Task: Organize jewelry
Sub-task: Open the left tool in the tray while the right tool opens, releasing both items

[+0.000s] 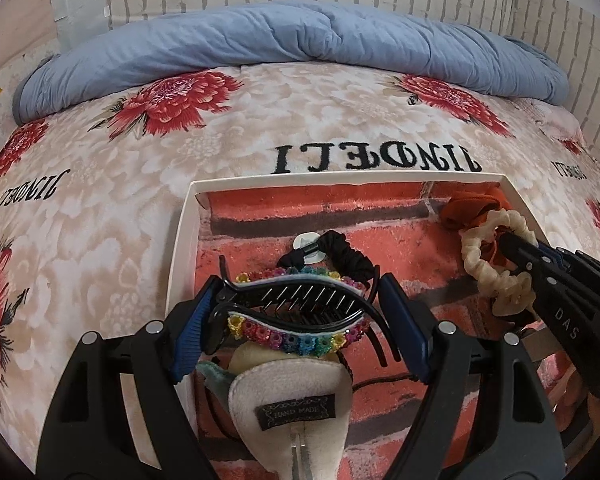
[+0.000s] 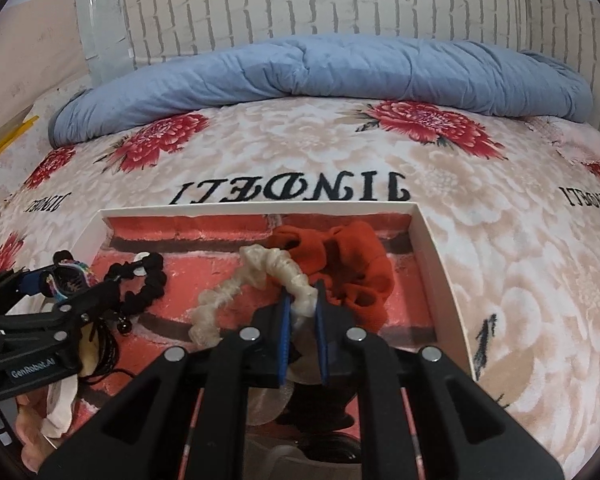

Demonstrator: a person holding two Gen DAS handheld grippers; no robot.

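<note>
Partly done, by the look: left gripper (image 1: 296, 312) clamped on the clip (image 1: 292, 308) over the box (image 1: 180, 248), black tie (image 1: 340, 256) just ahead. Right gripper (image 2: 302, 312) closed on the cream scrunchie (image 2: 256, 280), red scrunchie (image 2: 340, 268) just beyond; neither yet put down.

In the left wrist view the white tray (image 1: 182, 240) runs off the lower edge of the frame, so its near rim is unseen. The cream felt piece (image 1: 288, 392) with the "HAND MADE" label is cut off there too, and the rainbow-beaded claw clip (image 1: 296, 312) covers its top. The right gripper (image 1: 512, 246) hides part of the cream scrunchie (image 1: 484, 268), and the orange scrunchie (image 1: 472, 206) lies partly behind both. In the right wrist view the gripper bodies hide the tray's near half, and a clear disc (image 2: 268, 404) beneath them is too blurred to identify.
</note>
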